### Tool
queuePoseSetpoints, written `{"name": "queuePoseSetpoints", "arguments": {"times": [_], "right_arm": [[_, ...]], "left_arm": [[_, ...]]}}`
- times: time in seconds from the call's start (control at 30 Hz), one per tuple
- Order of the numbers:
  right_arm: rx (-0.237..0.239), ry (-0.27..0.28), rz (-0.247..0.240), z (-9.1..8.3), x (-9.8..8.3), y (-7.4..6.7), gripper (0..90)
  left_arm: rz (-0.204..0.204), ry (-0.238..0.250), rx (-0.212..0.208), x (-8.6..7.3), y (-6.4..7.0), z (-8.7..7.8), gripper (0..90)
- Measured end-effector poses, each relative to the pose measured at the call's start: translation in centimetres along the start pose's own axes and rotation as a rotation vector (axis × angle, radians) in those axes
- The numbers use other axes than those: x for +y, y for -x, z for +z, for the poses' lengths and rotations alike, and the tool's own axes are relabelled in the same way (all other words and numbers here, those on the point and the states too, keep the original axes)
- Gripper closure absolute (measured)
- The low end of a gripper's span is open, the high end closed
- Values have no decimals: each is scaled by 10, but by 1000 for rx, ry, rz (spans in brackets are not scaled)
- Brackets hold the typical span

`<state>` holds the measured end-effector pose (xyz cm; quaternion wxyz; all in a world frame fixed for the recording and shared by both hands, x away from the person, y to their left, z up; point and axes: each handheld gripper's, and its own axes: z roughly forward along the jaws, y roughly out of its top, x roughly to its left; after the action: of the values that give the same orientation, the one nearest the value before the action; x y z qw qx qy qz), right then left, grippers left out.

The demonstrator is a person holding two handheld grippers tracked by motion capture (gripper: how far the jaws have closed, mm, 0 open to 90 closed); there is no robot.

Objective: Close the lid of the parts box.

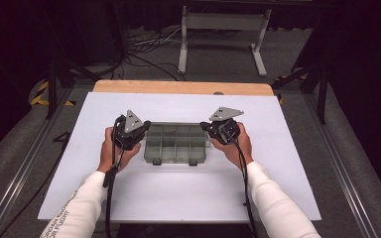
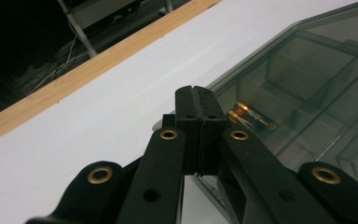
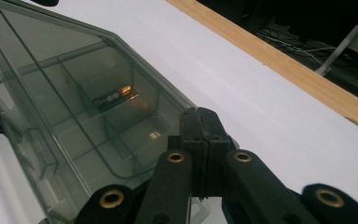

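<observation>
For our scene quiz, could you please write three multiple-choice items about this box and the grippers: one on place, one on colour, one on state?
1. Where is the box?
A. between the grippers
B. on the floor
C. left of both grippers

2. What colour is the sheet under the box?
A. red
B. white
C. green

3. How do the left gripper's jaws stand?
A. wide open
B. shut on a cable
C. shut, nothing between

Key: 1 A, the left gripper and the right gripper flank it; 2 B, plainly white; 3 C, jaws meet with no gap.
</observation>
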<state>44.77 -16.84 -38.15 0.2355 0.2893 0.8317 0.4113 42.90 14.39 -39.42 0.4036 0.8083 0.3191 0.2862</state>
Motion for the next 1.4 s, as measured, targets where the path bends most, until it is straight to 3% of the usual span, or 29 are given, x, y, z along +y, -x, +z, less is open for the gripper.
{"name": "queuePoseSetpoints", "arguments": {"times": [0.53,1.03,1.27,1.4], "right_arm": [[37,-15,-53,-5,-17,-13,900],[74,-11,-53,-4,-35,-30,900],[72,-5,-64,-5,-44,-35,900],[83,-3,-60,-5,-45,-38,900]], "left_arm": [[40,-29,-60,-20,6,-10,884],[54,-27,-81,-37,15,-10,892],[88,-34,-101,-40,20,-9,894],[74,-26,-117,-41,19,-10,894]]}}
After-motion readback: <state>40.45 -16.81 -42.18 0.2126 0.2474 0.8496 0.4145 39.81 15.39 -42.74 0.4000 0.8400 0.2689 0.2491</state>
